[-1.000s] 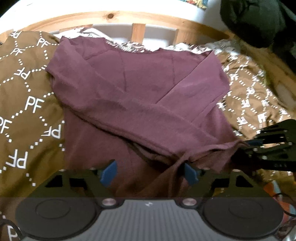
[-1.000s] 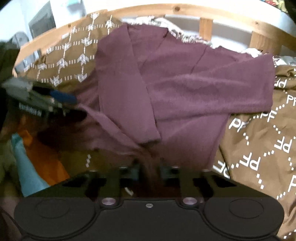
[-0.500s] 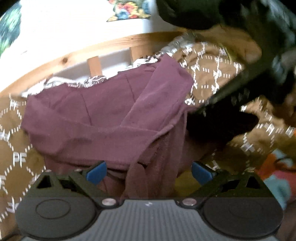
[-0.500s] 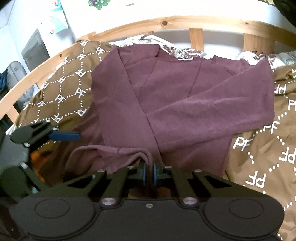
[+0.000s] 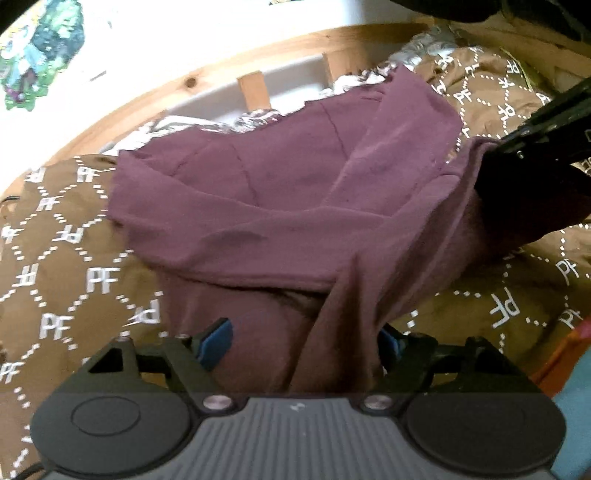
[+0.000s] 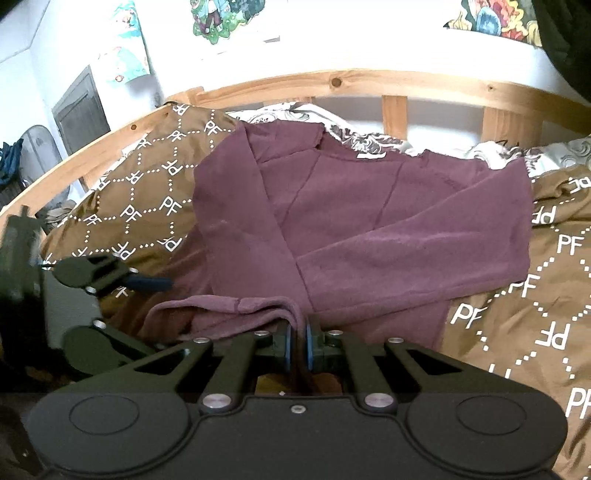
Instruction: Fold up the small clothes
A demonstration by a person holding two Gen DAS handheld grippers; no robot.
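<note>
A maroon long-sleeved top point(image 6: 369, 229) lies on a brown patterned bedspread point(image 6: 535, 314), sleeves folded across its body. My right gripper point(image 6: 297, 341) is shut on the top's bottom hem, lifted into a loose fold. In the left wrist view the same top point(image 5: 277, 206) shows, with a strip of its hem hanging between the blue pads point(image 5: 216, 341) of my left gripper point(image 5: 306, 343), whose jaws stand wide apart. The right gripper point(image 5: 535, 136) shows there at the right, holding the cloth. The left gripper point(image 6: 110, 280) shows at the left of the right wrist view.
A wooden bed rail point(image 6: 369, 85) with slats curves behind the top. A grey-and-white patterned sheet point(image 6: 369, 144) lies at the head. Orange and teal items point(image 5: 569, 369) lie at the right edge of the left wrist view. Pictures point(image 6: 218, 18) hang on the white wall.
The right gripper has lifted the hem higher and carried it toward the top's middle. The left gripper has swung left and stayed open, the hem draping between its pads.
</note>
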